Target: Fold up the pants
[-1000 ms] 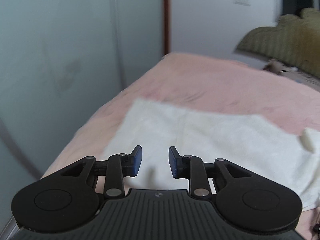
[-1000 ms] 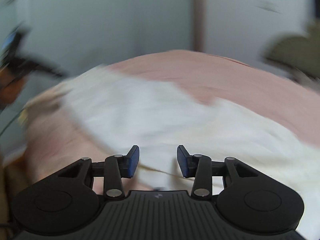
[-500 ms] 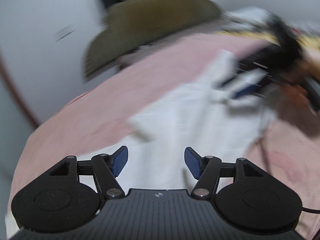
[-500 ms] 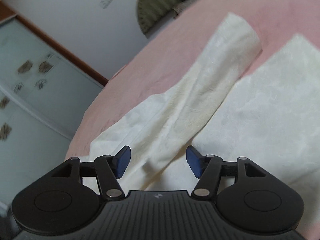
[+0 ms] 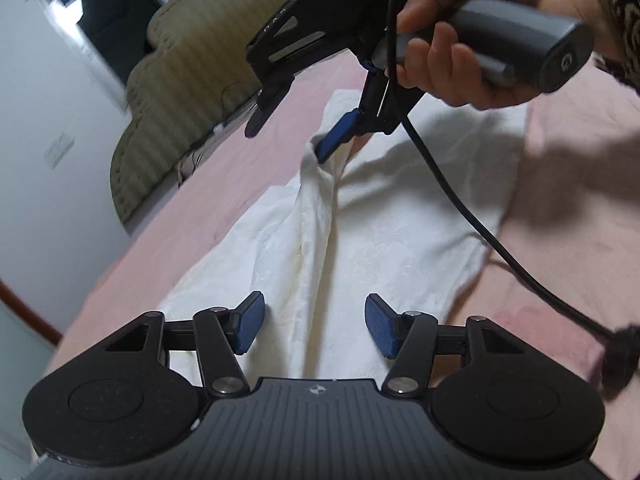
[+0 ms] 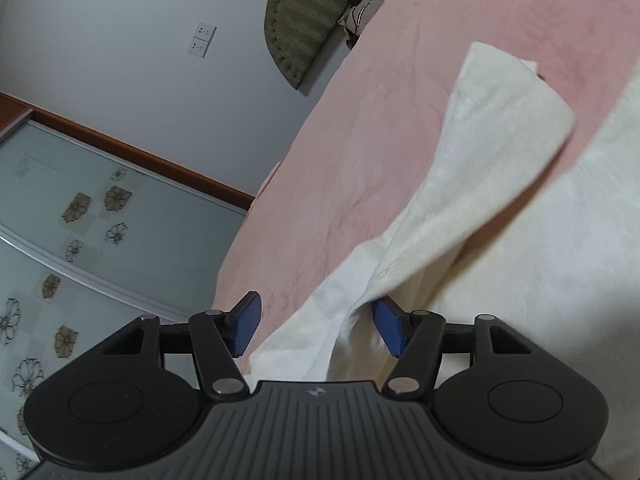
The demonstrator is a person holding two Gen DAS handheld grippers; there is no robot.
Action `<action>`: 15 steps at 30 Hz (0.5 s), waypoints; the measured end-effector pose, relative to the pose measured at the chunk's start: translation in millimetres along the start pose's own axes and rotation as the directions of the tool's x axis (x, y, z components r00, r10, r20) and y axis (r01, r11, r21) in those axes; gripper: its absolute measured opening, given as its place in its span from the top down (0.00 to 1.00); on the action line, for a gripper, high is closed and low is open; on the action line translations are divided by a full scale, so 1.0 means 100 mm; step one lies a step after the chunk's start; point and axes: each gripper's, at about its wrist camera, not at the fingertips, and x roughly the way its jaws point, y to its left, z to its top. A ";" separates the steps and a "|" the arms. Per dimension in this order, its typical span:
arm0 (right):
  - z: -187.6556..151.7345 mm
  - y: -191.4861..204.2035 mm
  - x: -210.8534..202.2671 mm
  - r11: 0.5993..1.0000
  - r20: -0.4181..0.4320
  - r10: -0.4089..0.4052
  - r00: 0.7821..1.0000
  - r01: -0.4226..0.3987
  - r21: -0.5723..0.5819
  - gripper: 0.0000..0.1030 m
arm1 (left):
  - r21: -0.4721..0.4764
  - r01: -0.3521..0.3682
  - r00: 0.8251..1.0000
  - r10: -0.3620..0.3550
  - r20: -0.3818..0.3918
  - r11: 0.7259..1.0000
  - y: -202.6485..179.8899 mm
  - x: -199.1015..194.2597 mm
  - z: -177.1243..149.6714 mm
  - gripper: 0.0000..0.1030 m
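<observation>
The white pants (image 5: 384,240) lie spread on the pink bed (image 5: 248,168), one leg drawn up into a raised ridge that runs from the near hem toward the far end. Left tongs (image 5: 314,330): jaws apart and closing, the ridge of cloth lying between the blue pads (image 5: 249,326) but not pressed by them. Right tongs (image 6: 316,328), seen also from the left wrist view at the far end of the ridge (image 5: 292,132): jaws spread, a fold of cloth between them, one pad (image 6: 390,330) touching or nearly touching the fabric; no firm pinch is evident in either view. A hand (image 5: 472,36) grips the right handle, its cable (image 5: 460,208) trailing across the garment. Judgement: the step in hand is taking hold of the leg at both ends before carrying it over its partner. To do it well, each pair of tongs should seat deep enough that both layers of the leg sit fully between the pads, and close completely before any lift. The two holds should then rise together so the leg stays taut and straight. The cable should be kept off the cloth, since it could drag the lower leg out of line. Risk noted: a shallow hold on the top layer alone would let the leg split open in transit.
</observation>
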 end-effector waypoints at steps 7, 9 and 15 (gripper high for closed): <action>0.14 -0.06 0.23 0.986 0.065 -0.150 0.986 0.154 -0.060 0.40 | -0.336 0.069 0.995 -0.091 -0.051 0.939 0.47 0.17 -0.05 0.80; 0.17 -0.13 0.16 0.988 0.086 -0.148 0.985 0.152 -0.037 0.40 | -0.384 0.084 0.994 -0.107 -0.037 0.919 0.54 0.14 -0.08 0.82; 0.26 -0.35 -0.02 0.983 0.200 -0.184 0.962 0.180 0.036 0.41 | -0.381 0.110 0.993 -0.119 0.000 0.918 0.52 0.14 -0.06 0.84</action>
